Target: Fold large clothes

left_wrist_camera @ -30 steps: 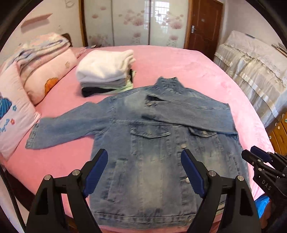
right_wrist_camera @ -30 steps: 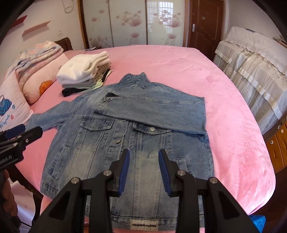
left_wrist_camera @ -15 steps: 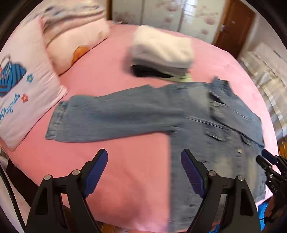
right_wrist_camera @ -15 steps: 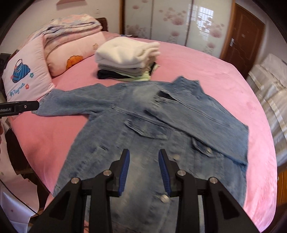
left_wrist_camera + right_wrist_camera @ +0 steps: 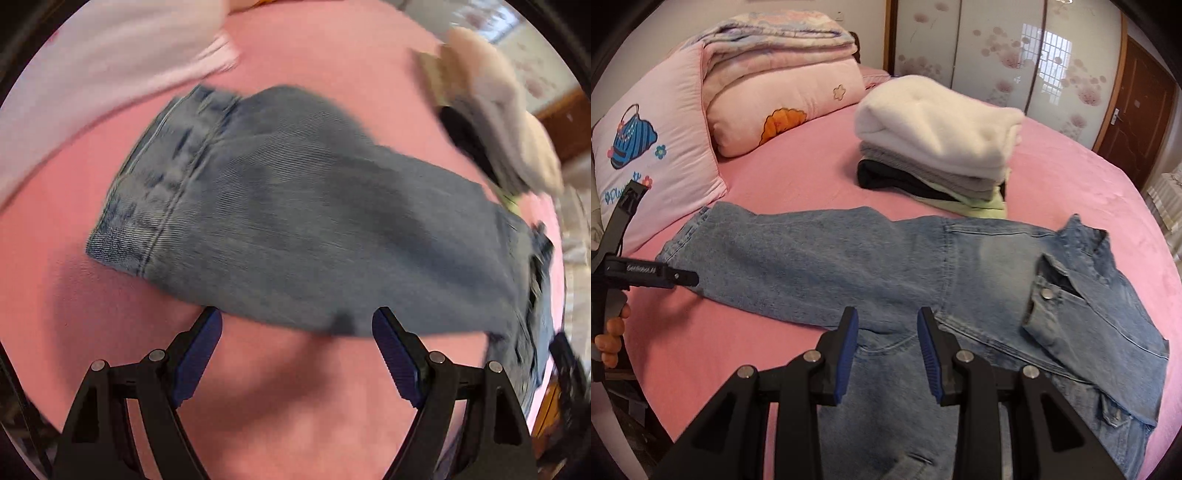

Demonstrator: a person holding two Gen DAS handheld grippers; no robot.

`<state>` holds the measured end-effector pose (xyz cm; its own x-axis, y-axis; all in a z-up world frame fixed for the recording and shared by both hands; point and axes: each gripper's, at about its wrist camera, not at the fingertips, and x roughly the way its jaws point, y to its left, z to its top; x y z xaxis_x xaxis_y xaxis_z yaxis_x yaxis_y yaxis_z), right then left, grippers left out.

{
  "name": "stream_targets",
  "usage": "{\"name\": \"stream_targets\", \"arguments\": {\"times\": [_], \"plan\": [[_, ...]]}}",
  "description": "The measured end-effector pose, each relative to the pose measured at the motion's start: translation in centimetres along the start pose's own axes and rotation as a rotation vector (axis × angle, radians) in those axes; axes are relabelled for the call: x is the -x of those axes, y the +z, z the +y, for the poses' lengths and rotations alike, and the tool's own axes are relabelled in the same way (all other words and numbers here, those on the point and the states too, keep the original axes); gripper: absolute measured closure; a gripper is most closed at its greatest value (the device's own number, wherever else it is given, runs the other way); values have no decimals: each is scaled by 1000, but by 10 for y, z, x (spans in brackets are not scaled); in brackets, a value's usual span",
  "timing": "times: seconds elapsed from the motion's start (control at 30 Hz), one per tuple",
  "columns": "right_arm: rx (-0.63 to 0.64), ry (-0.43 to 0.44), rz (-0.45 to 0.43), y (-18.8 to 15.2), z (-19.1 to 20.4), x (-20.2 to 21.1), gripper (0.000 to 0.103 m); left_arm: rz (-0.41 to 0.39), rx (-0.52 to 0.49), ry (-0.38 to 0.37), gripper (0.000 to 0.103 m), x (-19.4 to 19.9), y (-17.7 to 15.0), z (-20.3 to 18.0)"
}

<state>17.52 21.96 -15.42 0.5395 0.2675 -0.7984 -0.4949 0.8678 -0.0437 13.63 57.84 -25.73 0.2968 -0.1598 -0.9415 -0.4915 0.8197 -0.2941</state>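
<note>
Left gripper (image 5: 297,334): jaws wide apart, nothing between them, angled steeply down over the lower edge of the outstretched sleeve (image 5: 295,221), short of the cuff (image 5: 155,199). View is motion-blurred.

Right gripper (image 5: 888,332): jaws partly apart, empty, hovering above the denim jacket (image 5: 960,277) about where sleeve meets body. No contact visible on either side.

Jacket lies front-up on the pink bed (image 5: 1089,192). Far sleeve is already folded across the chest; this one lies flat, pointing toward the pillow (image 5: 657,155). Stack of folded clothes (image 5: 938,147) sits just beyond it, apart.

Step in hand, as I read it: fold this sleeve in.
- Left: take the cuff end, both layers, pinch square across the edge.
- Right: pin or pinch at the shoulder seam so the body doesn't drag.
- Lift low, carry the sleeve over the chest, lay it on the other sleeve.
- Denim is stiff; release only once flat.
</note>
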Motion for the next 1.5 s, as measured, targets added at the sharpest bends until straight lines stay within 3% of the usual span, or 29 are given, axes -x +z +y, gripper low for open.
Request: {"name": "stream_targets", "arguments": {"times": [0.1,0.17,0.2,0.23,0.27,0.3,0.4,0.47,0.53,0.63,0.77,0.83,0.93,0.97,1.17,1.3,1.37,1.5], "plan": [[9,-11,25,-6,0,-12,70,29,52,-10,20,-18,11,13],[0,-24,43,-11,-7,-18,70,2,44,22,22,-20,16,9],[-13,-29,54,-14,-13,-21,70,-36,23,66,28,-18,18,4],[-24,-32,61,-15,-16,-23,70,-91,-10,126,61,-14,19,-4],[-42,-38,73,-19,-24,-25,70,-113,-32,137,84,-11,20,-10],[-53,-41,77,-21,-29,-25,70,-125,-41,134,92,-8,21,-18],[-99,-60,93,-31,-52,-21,70,-229,-98,193,97,16,13,-55],[-142,-75,99,-41,-73,-14,70,-287,-171,172,97,38,1,-91],[-193,-92,104,-52,-97,-5,70,-332,-265,105,97,61,-17,-135],[-273,-137,112,-70,-135,8,70,-365,-486,6,97,83,-64,-227],[-395,-198,112,-95,-189,28,70,-299,-694,-136,97,65,-122,-332],[-452,-240,117,-110,-217,37,70,-254,-771,-163,88,38,-153,-375],[-522,-277,140,-132,-249,45,70,-167,-834,-180,59,-9,-196,-417],[-546,-282,149,-141,-260,47,70,-153,-846,-171,52,-22,-210,-424],[-592,-258,179,-170,-286,53,70,-151,-901,-82,51,-60,-260,-423],[-589,-152,160,-163,-280,48,70,-186,-904,-34,43,-46,-267,-409],[-586,-71,146,-154,-272,46,70,-238,-896,-1,33,-32,-270,-394],[-551,25,130,-134,-252,40,70,-331,-816,78,28,-6,-261,-365]]}}
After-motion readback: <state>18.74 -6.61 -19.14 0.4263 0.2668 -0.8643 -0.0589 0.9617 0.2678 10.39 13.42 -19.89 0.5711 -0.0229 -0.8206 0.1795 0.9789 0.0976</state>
